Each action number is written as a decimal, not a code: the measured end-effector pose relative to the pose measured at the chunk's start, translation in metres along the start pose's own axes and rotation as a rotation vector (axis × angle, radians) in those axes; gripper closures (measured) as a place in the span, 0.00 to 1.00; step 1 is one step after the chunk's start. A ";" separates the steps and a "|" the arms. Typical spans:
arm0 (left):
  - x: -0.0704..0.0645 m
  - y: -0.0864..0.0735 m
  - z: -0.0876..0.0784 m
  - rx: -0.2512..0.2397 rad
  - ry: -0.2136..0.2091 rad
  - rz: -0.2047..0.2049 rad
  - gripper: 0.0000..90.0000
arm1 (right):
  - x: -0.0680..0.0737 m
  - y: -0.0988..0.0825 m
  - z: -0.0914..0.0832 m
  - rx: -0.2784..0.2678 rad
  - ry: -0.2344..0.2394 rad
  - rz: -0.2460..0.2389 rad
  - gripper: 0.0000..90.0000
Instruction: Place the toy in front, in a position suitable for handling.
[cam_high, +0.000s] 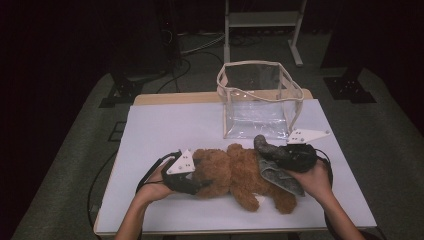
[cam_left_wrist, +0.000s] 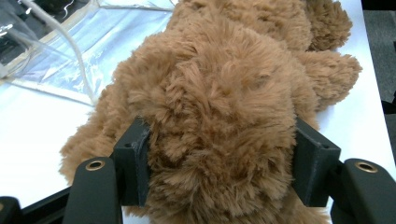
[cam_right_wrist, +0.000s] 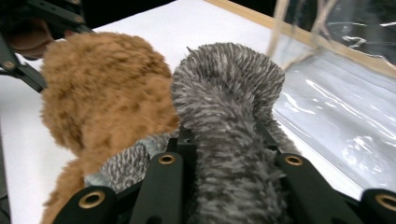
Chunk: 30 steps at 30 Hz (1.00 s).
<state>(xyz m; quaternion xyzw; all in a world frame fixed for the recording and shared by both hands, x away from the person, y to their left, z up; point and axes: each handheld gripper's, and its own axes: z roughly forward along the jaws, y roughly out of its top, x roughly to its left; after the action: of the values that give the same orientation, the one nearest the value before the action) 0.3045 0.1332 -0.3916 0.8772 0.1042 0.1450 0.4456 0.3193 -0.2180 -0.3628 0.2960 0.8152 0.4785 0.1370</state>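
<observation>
The table (cam_high: 150, 130) has a white top with a light wooden edge showing along its far side, and it stands on a grey carpet floor (cam_high: 65, 165). Behind it the room is very dark, so the walls cannot be made out. On the floor at the back there is the lower part of a pale metal frame (cam_high: 262, 22), some black cables (cam_high: 192, 47), and flat black stand feet (cam_high: 120, 92) to the left and right of the table.
</observation>
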 end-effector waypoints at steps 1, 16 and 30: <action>0.000 0.002 0.001 0.009 0.003 0.009 0.39 | 0.005 0.004 0.006 0.000 0.020 -0.008 0.80; 0.001 0.004 0.009 -0.002 -0.007 0.010 0.35 | 0.028 0.023 0.036 0.050 0.089 -0.097 0.79; 0.005 -0.001 0.003 0.017 -0.014 -0.013 0.24 | -0.011 0.006 0.007 0.077 0.004 -0.030 0.80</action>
<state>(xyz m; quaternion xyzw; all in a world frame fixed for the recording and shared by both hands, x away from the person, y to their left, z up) 0.3104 0.1336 -0.3932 0.8813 0.1082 0.1349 0.4397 0.3339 -0.2177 -0.3620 0.2879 0.8376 0.4455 0.1310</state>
